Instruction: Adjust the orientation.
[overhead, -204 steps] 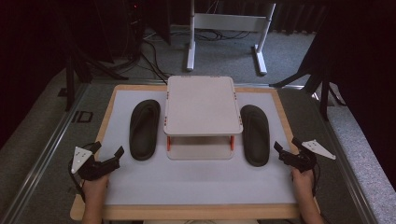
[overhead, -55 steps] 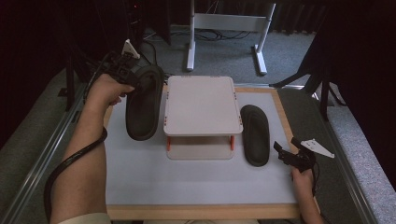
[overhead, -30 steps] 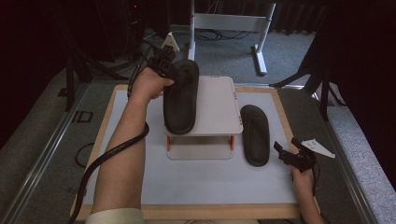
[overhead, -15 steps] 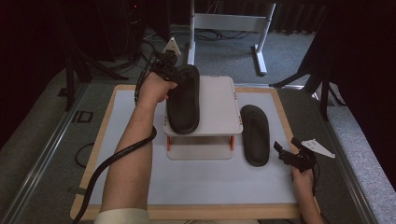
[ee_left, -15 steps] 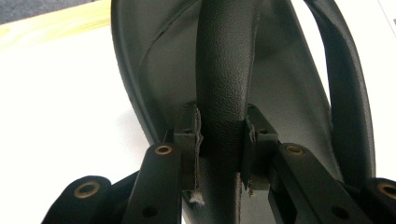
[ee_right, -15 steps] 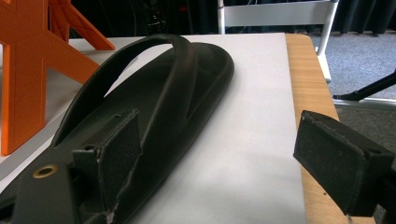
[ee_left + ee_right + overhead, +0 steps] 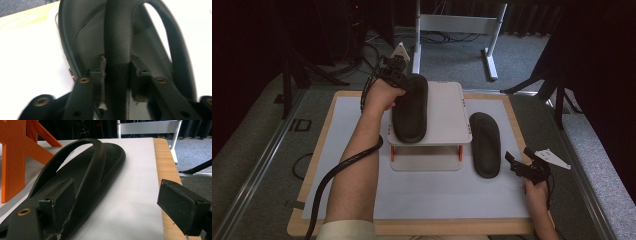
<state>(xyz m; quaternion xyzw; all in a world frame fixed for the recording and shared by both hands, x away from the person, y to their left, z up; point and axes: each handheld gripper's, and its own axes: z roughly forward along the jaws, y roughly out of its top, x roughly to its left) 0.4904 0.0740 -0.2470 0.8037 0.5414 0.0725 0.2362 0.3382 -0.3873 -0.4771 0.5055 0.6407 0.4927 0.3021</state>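
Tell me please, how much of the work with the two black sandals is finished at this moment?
About half. One black sandal already lies on the white raised stand. The left gripper has its jaws around this sandal's strap; they have just been opening. The second sandal lies on the white mat, in front of the open right gripper, untouched.

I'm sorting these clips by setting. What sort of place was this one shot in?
Probably a lab or studio set up for recording handling demos: a white mat on a wooden board, a small white stand on orange legs, dark curtains behind, and hand-held grippers with trailing cables working on black slippers.
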